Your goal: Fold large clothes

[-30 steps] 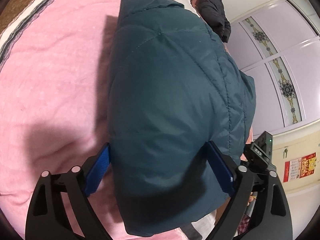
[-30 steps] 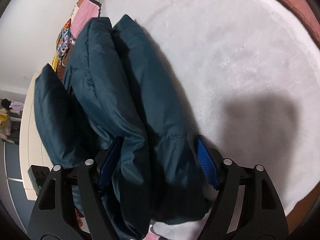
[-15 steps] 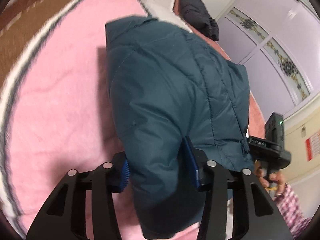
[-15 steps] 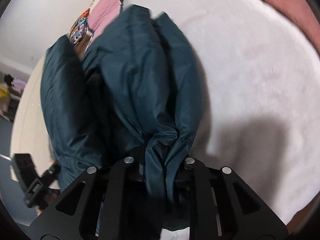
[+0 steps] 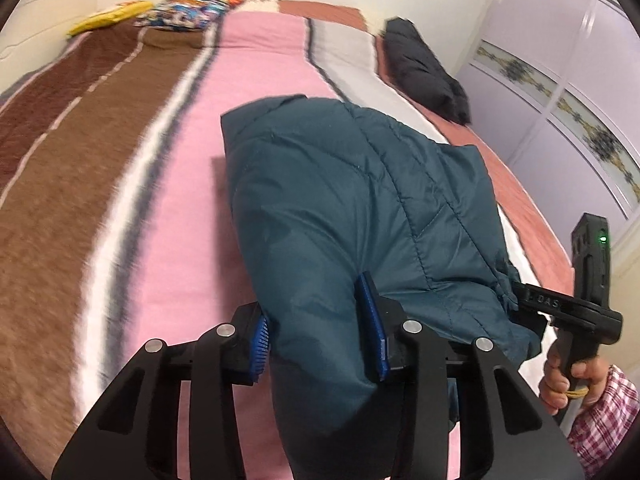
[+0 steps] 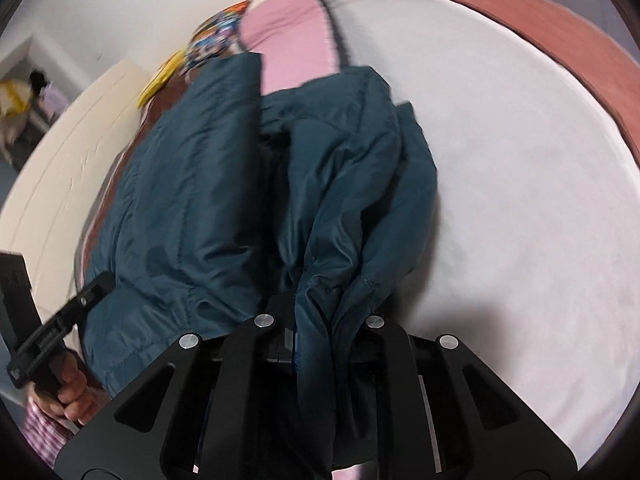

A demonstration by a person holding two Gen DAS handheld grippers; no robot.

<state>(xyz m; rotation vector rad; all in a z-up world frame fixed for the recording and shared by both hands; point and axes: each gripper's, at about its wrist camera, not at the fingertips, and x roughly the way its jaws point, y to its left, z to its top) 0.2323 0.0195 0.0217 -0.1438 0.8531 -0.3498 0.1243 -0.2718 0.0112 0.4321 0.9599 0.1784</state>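
Both claws have closed since a second ago: the left claw point(image 5: 320, 332) and right claw point(image 6: 320, 328) each pinch the teal jacket point(image 5: 360, 208), lifted above the bed point(image 5: 180, 160).

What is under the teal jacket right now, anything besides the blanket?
Around the teal jacket only the striped blanket shows, pink beside it. The left gripper and right gripper both clamp its near edge. Whatever lies directly beneath is covered. The black garment sits apart, farther back.

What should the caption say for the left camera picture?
Left gripper pinches the teal puffer jacket above the striped bed blanket.
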